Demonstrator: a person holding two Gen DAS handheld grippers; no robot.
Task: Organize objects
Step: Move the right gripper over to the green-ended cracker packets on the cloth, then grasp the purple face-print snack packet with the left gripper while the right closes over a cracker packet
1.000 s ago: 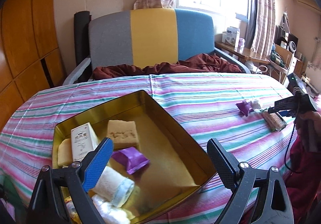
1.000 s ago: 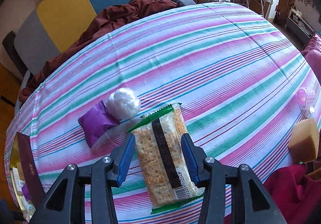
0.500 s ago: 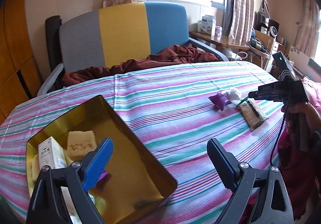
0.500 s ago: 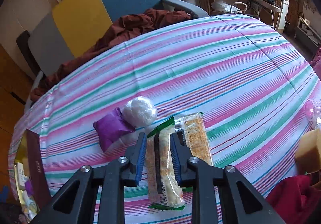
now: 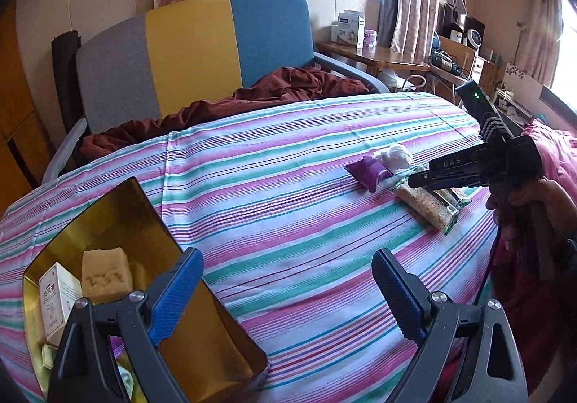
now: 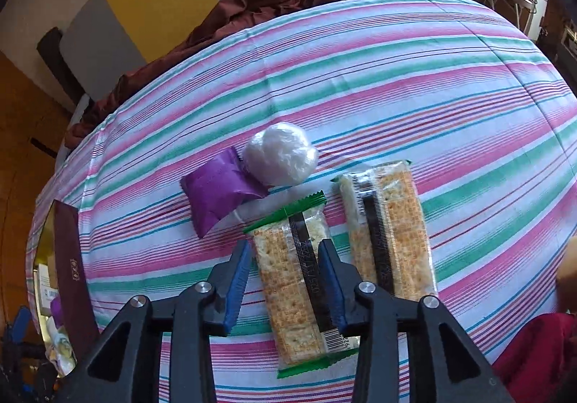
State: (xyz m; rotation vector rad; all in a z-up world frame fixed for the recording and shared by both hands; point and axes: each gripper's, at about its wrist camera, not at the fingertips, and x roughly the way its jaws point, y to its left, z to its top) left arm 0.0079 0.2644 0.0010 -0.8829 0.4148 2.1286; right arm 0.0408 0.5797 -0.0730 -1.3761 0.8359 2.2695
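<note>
Right gripper [image 6: 286,271]: blue ribbed pads pinch a flat, clear-wrapped cracker pack [image 6: 294,280] by its long sides; jaws easing apart.
Second cracker pack [image 6: 387,226]: same long shape, lying just right of the first on the striped cloth [image 6: 360,78].
Purple pouch [image 6: 220,190]: soft, pillow-shaped, left and farther off, touching a crinkly white plastic ball [image 6: 281,157].
Left gripper [image 5: 288,298]: jaws wide, nothing between them.
Gold tin [image 5: 130,208]: shiny, rectangular, at near left; holds a porous yellow sponge [image 5: 104,276] and a small white carton [image 5: 59,298].
</note>
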